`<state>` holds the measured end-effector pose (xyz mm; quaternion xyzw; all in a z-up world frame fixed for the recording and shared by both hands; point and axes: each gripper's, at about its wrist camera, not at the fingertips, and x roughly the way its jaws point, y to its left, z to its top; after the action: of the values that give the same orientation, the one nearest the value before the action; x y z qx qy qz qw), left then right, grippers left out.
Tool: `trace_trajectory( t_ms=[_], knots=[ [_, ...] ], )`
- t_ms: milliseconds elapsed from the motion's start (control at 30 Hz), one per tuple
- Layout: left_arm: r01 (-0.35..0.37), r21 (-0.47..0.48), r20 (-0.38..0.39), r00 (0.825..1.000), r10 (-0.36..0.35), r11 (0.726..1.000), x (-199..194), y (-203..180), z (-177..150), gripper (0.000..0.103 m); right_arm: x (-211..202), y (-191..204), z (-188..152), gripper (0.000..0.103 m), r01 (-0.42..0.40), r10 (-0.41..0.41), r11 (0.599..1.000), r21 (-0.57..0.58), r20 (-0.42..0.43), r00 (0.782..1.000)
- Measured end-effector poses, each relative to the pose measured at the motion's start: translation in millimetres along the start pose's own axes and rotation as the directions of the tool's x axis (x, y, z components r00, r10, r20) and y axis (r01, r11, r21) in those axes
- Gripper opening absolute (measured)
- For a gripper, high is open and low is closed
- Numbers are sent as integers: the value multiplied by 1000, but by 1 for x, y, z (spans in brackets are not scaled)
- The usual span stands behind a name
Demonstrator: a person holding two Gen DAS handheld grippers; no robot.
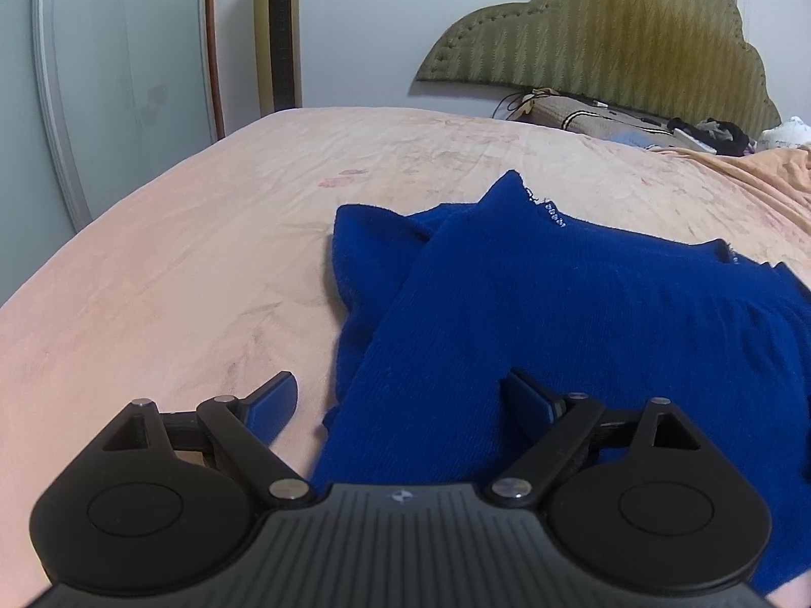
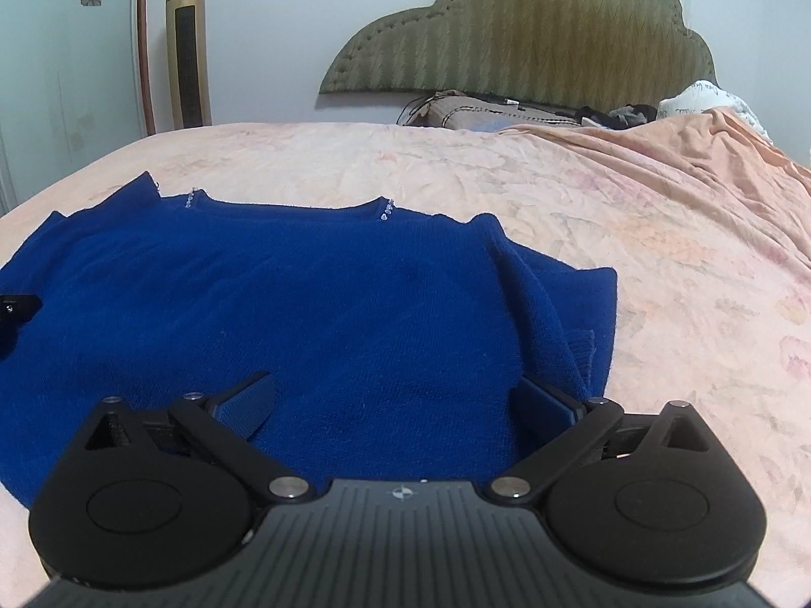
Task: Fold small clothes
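Nearest to me is my left claw (image 1: 400, 400), its black linkage arms and blue pads spread wide, gripping nothing; the near hem of the royal-blue knitted sweater (image 1: 532, 314) lies between the pads, with one pad over the bare sheet and the other over the knit. My right claw (image 2: 398, 397) is spread just as wide and empty too, its pads low over the sweater's lower right part. The sweater lies on the pale pink flower-printed bed sheet (image 1: 177, 263), neckline with its small pearly beads pointing toward the olive quilted scalloped headboard (image 2: 522, 45). I judge the folding only partly done: both sleeves look turned inward onto the body, the left one lying as a long band down the front, the right one doubled at the side, leaving a narrower shape. What I think is left is to bring the hem up toward the neckline, and smooth the bulges at the shoulders
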<state>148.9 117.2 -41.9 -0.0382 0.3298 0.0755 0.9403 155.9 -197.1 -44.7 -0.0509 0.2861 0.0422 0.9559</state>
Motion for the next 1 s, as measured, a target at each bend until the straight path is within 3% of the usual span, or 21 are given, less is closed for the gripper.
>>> trace_trajectory(
  t_ms=[133, 233, 300, 500, 700, 833, 933, 1000],
  knots=[
    [20, -8, 23, 1000, -20, 1000, -8, 17, 12, 90, -23, 15, 3, 102, 35, -33, 999, -24, 60, 998],
    [18, -29, 20, 1000, -17, 999, -3, 36, 27, 90, -42, 45, 1, 102, -5, 20, 990, -140, 104, 994],
    [66, -68, 7, 998, -66, 995, 2, 50, 38, 90, -52, 68, -2, 101, -38, 64, 976, -215, 114, 991],
    [192, -192, -89, 973, -212, 962, 32, 75, 51, 90, -68, 128, -9, 101, -169, 208, 923, -346, 79, 975],
    [223, -188, -99, 965, -245, 956, 43, 74, 50, 90, -74, 171, -22, 101, -204, 250, 872, -445, 48, 967],
    [285, -182, -122, 943, -309, 941, 53, 70, 59, 91, -67, 193, -29, 101, -209, 254, 838, -504, 20, 967],
    [330, -197, -131, 924, -359, 923, 63, 70, 66, 97, -63, 211, -36, 101, -170, 230, 810, -561, 38, 972],
    [386, -221, -140, 896, -421, 896, 70, 70, 70, 97, -61, 224, -38, 101, -136, 217, 800, -585, 70, 974]
  ],
)
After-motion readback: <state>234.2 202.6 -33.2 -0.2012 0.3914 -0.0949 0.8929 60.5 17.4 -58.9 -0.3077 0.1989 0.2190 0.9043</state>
